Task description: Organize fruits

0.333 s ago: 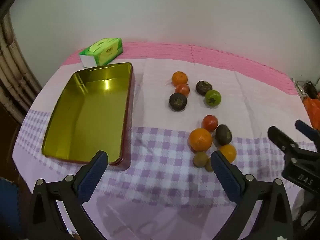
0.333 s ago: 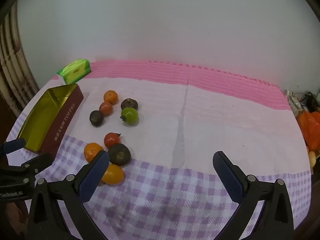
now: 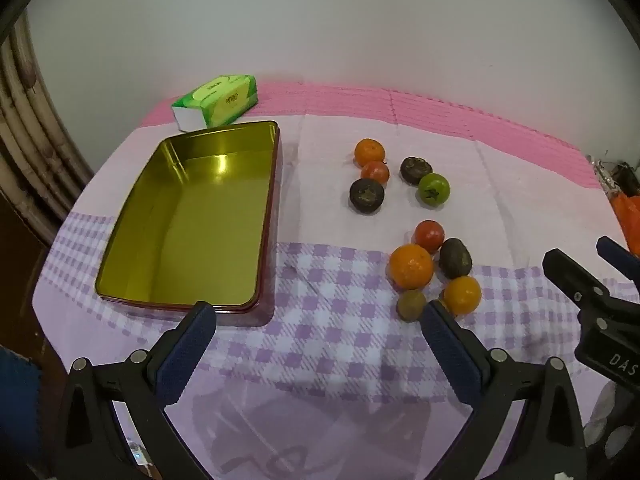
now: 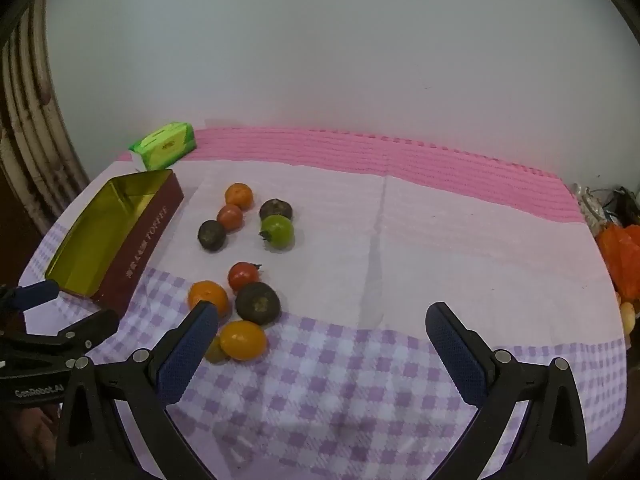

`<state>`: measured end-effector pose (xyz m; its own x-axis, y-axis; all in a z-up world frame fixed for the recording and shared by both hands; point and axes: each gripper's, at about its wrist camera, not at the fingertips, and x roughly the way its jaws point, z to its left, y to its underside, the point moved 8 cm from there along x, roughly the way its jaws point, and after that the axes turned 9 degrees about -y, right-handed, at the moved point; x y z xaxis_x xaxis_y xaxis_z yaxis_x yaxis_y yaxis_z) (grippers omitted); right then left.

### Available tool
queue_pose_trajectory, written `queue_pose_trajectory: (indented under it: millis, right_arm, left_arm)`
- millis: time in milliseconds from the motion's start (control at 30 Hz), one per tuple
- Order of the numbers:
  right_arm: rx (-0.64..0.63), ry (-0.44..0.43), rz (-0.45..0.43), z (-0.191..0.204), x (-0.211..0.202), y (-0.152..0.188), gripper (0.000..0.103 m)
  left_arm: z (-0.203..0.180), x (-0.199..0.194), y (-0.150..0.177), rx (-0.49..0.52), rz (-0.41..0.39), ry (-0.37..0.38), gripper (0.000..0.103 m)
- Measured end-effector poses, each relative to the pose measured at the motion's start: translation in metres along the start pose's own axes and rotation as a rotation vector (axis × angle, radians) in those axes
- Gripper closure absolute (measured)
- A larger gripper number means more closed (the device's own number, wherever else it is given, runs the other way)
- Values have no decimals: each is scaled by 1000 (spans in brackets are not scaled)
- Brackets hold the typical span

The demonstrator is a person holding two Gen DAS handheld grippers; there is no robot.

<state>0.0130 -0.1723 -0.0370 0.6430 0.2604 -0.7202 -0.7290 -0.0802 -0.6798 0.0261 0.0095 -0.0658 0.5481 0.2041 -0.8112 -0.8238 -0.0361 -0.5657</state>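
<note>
Bench (image 3: 344,360) under a pink and lilac-checked cloth, seen from both wrists, left to right. Near the far left corner lies a green tissue pack (image 3: 216,100), and just in front of it an open gold-lined tin (image 3: 188,220) with dark red walls, holding nothing, runs along the left edge. Right of the tin, toward the middle of the bench, sits a far cluster: an orange (image 3: 369,151), a red tomato (image 3: 375,172), two dark brown fruits (image 3: 367,196) (image 3: 416,169) and a green tomato (image 3: 433,189). Nearer the front edge is a second cluster: a large orange (image 3: 411,266), a red tomato (image 3: 429,236), a dark fruit (image 3: 455,258), a small orange fruit (image 3: 462,295) and a brownish-green fruit (image 3: 411,305). The left gripper (image 3: 320,320) hangs released over the front edge between tin and near cluster, its right finger partly covering a fruit behind it. The right gripper (image 4: 322,320) is likewise released and empty over bare cloth; its left finger overlaps the near cluster. Orange wrappers (image 4: 624,256) lie at the right edge.
</note>
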Motion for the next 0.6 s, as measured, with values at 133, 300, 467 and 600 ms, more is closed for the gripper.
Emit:
queue_pose_trajectory:
  millis: [133, 300, 467, 600]
  right_arm:
    - [-1, -6, -1, -9, 11, -4, 0]
    - [2, -18, 2, -15, 18, -8, 0]
    - [4, -20, -3, -17, 23, -5, 0]
    - [9, -20, -6, -18, 25, -4, 0]
  left_arm:
    - [2, -1, -2, 0, -8, -12, 1]
    - [7, 0, -2, 1, -9, -36, 1]
    - [7, 2, 1, -5, 0, -37, 1]
    - [6, 2, 4, -2, -4, -42, 1]
